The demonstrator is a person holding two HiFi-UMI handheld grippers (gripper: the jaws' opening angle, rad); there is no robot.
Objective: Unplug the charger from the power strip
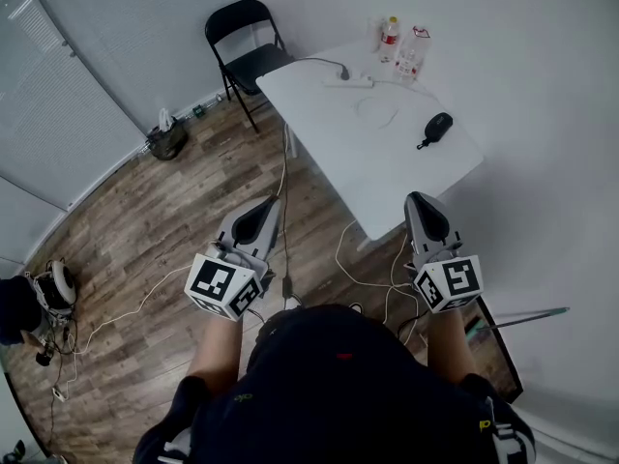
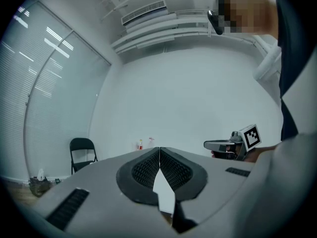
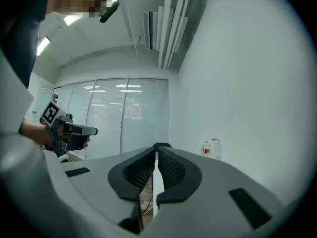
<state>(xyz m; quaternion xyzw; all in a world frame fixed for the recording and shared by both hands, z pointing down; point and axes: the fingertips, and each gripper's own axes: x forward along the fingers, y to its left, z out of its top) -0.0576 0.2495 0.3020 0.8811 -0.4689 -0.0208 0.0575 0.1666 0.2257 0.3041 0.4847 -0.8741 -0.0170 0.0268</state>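
A white power strip (image 1: 350, 82) lies near the far end of the white table (image 1: 387, 177). A black charger plug (image 1: 343, 70) sits in the strip, and its dark cable runs off to the left. Both grippers hang level in front of the person, well short of the table's near corner. My left gripper (image 1: 269, 204) (image 2: 159, 148) is shut with nothing between its pads. My right gripper (image 1: 421, 201) (image 3: 155, 147) is shut and empty too. In both gripper views the jaws hide the strip.
A black mouse-like object (image 1: 438, 126) and a loose white cord (image 1: 377, 112) lie on the table, with bottles (image 1: 390, 37) at its far edge. A black folding chair (image 1: 247, 56) stands beyond it. Cables (image 1: 348, 259) trail over the wooden floor, and a small basket (image 1: 166, 140) stands by the blinds.
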